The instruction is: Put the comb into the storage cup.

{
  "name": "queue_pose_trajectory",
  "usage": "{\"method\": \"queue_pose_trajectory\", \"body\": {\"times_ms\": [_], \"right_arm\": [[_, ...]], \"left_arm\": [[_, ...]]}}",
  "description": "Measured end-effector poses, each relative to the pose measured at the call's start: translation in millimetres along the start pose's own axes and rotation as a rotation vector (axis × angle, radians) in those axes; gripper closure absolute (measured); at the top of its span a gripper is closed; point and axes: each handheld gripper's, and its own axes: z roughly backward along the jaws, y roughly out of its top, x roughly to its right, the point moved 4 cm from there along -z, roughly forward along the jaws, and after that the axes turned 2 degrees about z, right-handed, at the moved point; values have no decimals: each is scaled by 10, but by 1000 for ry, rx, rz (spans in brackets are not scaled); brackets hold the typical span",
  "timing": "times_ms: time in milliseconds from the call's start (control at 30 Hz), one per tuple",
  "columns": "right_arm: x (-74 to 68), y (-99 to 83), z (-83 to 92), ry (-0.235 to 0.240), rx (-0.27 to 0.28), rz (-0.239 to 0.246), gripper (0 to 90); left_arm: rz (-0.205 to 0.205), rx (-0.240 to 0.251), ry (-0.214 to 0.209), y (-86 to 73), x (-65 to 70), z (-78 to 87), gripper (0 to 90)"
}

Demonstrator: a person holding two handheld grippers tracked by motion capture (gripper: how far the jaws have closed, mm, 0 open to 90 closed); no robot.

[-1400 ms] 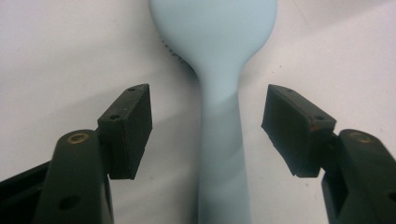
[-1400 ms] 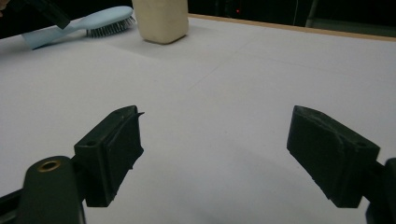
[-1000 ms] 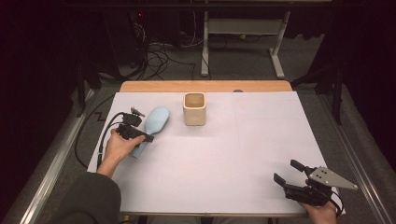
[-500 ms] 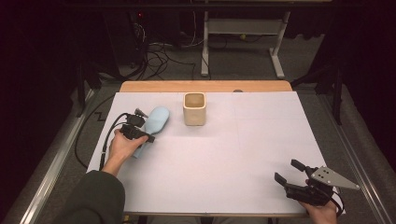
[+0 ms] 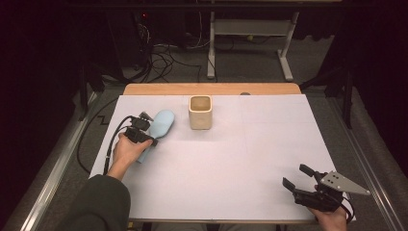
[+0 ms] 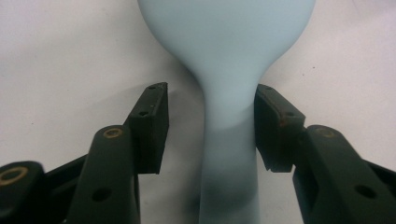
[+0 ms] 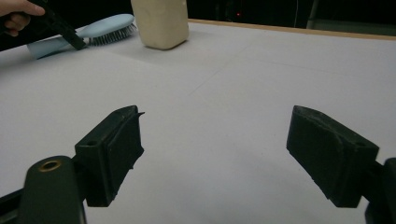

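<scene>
The left gripper has just been closing around the neck of the one pale-blue plastic hairbrush, pads not yet touching. The brush lies bristles-down at ten o'clock on the white table, beside one cream square cup. Likely light, stiff, slippery; the narrow handle suits. The right gripper gapes empty.

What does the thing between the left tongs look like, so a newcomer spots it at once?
On the white table, look at the far left part, just left of the cream square cup. There lies a pale blue hairbrush, bristles down, with its handle between the open jaws of the left tongs, which have just been closing. It is the table's one blue, long-handled thing.
</scene>
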Motion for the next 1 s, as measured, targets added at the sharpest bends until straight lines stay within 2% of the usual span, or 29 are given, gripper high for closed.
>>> {"method": "queue_pose_trajectory", "body": {"times_ms": [400, 767, 1000], "right_arm": [[4, -3, -5, 2, -2, 1, 189], [6, -3, -5, 3, -2, 2, 189], [4, -4, -7, 4, -2, 1, 189]], "left_arm": [[-5, 1, -17, 9, -12, 6, 684], [-2, 17, -21, 6, -10, 8, 694], [2, 29, -48, 8, -9, 18, 695]]}}
